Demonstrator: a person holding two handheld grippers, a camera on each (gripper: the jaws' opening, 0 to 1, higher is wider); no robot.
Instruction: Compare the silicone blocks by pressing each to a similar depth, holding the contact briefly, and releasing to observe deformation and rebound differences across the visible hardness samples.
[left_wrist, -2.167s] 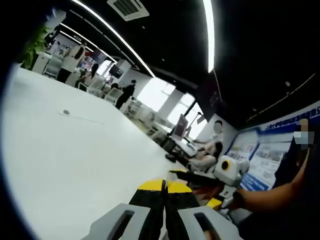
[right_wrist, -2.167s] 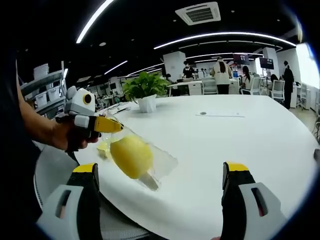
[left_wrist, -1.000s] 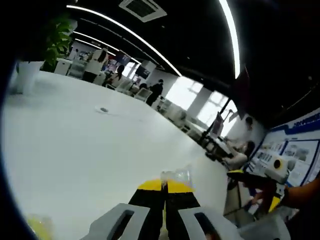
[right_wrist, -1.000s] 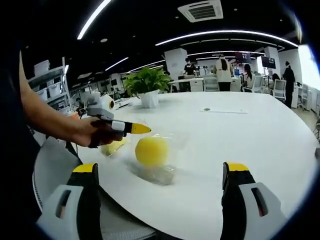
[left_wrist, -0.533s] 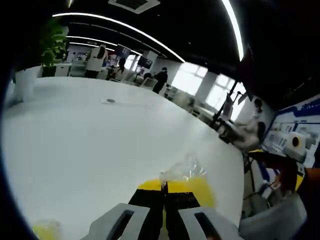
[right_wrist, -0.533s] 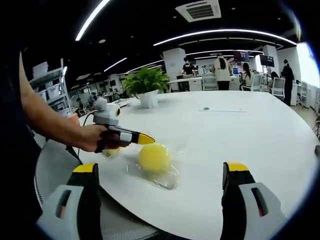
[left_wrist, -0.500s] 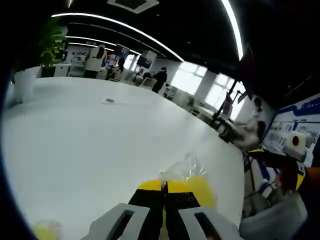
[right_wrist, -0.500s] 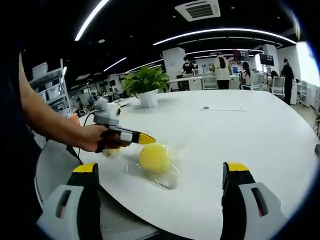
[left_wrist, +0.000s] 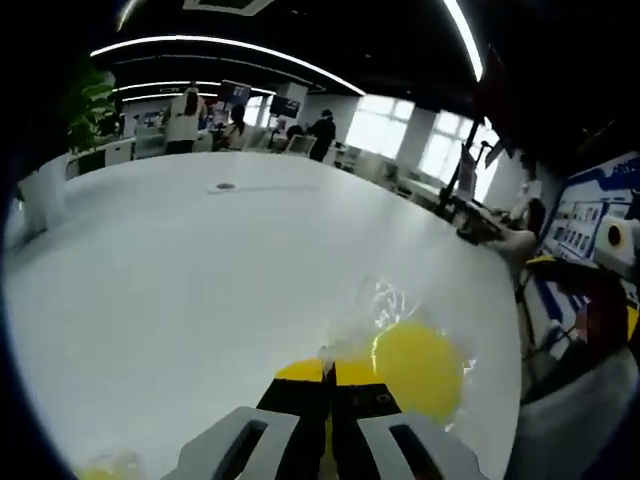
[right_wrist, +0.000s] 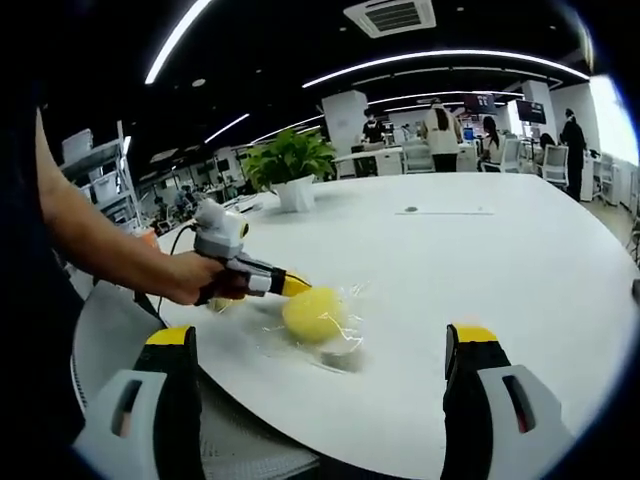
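White table (right_wrist: 480, 260); potted plant (right_wrist: 290, 165) near far edge; people standing (right_wrist: 438, 130) beyond; ceiling vent (right_wrist: 391, 15)

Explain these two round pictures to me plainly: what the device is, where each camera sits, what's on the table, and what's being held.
A person holds a two-jaw gripper in each hand; each carries a fisheye camera looking along its jaws. In the left gripper view, the left gripper is shut on the edge of a clear plastic bag with a yellow ball inside, lying on a white table. In the right gripper view, the right gripper is open, holding nothing. There you see the person's hand with the other gripper, and a potted plant behind.
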